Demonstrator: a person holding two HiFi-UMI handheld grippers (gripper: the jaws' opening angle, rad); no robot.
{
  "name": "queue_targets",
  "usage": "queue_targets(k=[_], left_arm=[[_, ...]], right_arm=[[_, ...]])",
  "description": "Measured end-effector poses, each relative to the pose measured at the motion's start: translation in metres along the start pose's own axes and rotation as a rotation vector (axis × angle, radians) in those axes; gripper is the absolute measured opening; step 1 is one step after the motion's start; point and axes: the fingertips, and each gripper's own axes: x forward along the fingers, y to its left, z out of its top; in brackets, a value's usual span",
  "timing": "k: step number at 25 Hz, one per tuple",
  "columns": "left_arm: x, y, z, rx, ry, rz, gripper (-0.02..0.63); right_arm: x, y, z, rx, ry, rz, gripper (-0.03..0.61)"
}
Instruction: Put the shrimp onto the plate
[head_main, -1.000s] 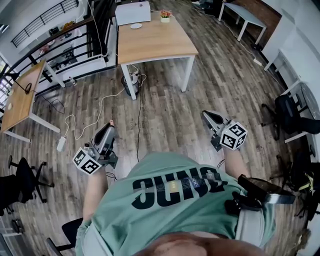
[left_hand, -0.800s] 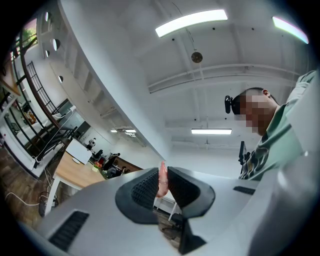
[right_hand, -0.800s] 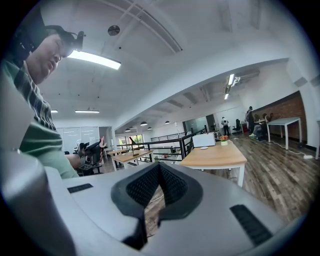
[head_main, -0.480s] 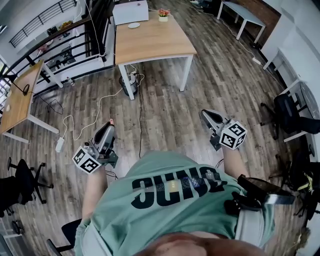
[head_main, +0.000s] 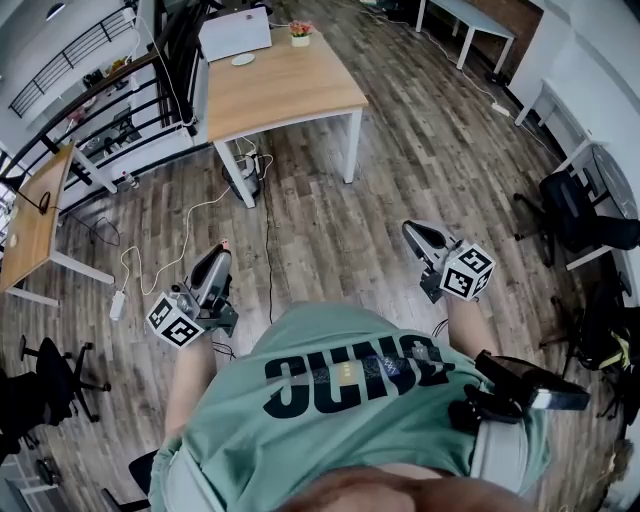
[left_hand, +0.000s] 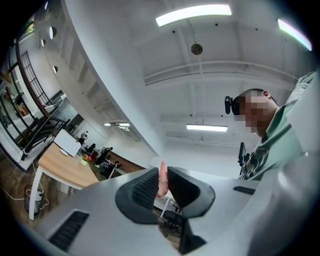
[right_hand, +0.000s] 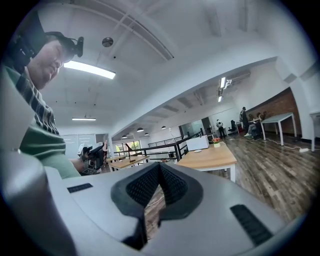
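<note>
A pink shrimp (left_hand: 162, 178) is pinched upright between the black pads of my left gripper (left_hand: 163, 175), its tail end sticking out past the tips. From the head view, that left gripper (head_main: 221, 254) is held at waist height over the wooden floor, the shrimp (head_main: 224, 243) showing at its tip. My right gripper (head_main: 410, 231) is at the same height on the right; its jaws meet with nothing between them (right_hand: 159, 166). A small white plate (head_main: 243, 59) lies on the far wooden table (head_main: 285, 90), well ahead of both grippers.
On the table also stand a white box (head_main: 234, 33) and a small flower pot (head_main: 300, 33). Cables (head_main: 200, 215) trail over the floor between me and the table. A railing (head_main: 90, 95) and another desk (head_main: 30, 215) lie left; office chairs (head_main: 565, 215) stand right.
The head view has shifted: the table with the plate now sits further left and higher. Both grippers keep their places, and the shrimp stays pinched in the left one.
</note>
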Motion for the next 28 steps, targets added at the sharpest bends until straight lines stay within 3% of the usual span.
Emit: queue_targets(k=[6, 18, 23, 28], left_arm=[[0.061, -0.025, -0.041, -0.037, 0.027, -0.039, 0.061], [0.122, -0.049, -0.075, -0.075, 0.095, -0.101, 0.061], [0.113, -0.030, -0.073, -0.086, 0.083, -0.100, 0.061], [0.089, 0.016, -0.051, -0.105, 0.049, -0.107, 0.061]], right_arm=[[-0.058, -0.048, -0.005, 0.028, -0.009, -0.025, 0.006], [-0.115, -0.089, -0.021, 0.125, -0.039, -0.081, 0.006], [-0.095, -0.087, -0.026, 0.124, -0.029, -0.076, 0.006], [-0.038, -0.071, -0.020, 0.107, -0.001, -0.076, 0.006]])
